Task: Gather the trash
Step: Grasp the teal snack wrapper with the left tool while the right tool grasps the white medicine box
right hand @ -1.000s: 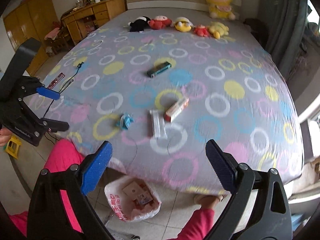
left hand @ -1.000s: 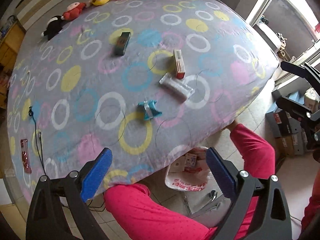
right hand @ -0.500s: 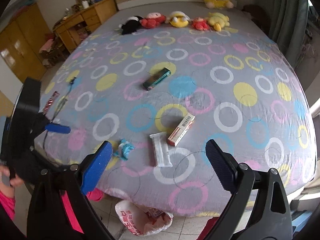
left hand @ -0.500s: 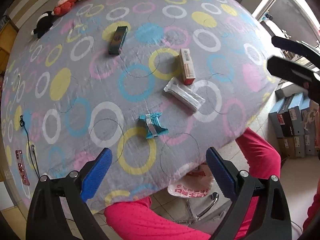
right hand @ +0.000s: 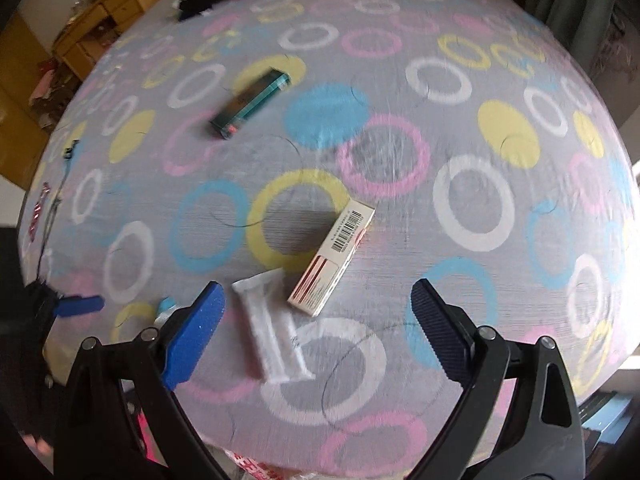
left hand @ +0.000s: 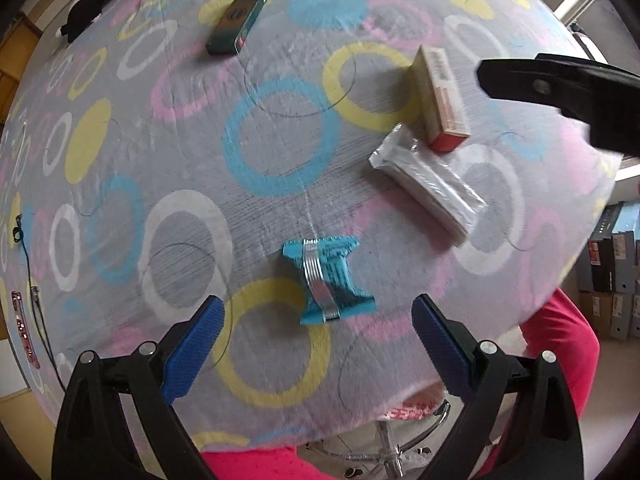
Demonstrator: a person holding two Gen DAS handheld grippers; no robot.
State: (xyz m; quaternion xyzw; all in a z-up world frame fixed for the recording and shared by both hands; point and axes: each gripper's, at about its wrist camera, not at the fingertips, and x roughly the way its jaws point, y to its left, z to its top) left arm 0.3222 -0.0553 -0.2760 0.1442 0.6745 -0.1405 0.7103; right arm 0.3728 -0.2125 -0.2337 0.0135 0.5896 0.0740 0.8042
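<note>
- Bed (left hand: 280,140), ring-print cover: every piece of trash lies on its near half; places below are given relative to the red-and-white carton
- Red-and-white carton (right hand: 334,258), flat, barcode up; clear-wrapped white packet (right hand: 276,332) touches its near corner; dark green box (right hand: 250,104) well beyond it; crumpled blue wrapper (left hand: 328,276) nearer the bed edge than the carton
- Left gripper (left hand: 314,334): jaws spread wide, empty, hovering just short of the blue wrapper
- Right gripper (right hand: 318,334): spread, empty, over the packet and the carton's near end
- Risk: closing on the soft cover may pinch cloth with the thin wrapper; right jaws could catch packet and carton together
- Hidden: trash bag shows only as a red-printed sliver under the bed edge; right view motion-blurred
</note>
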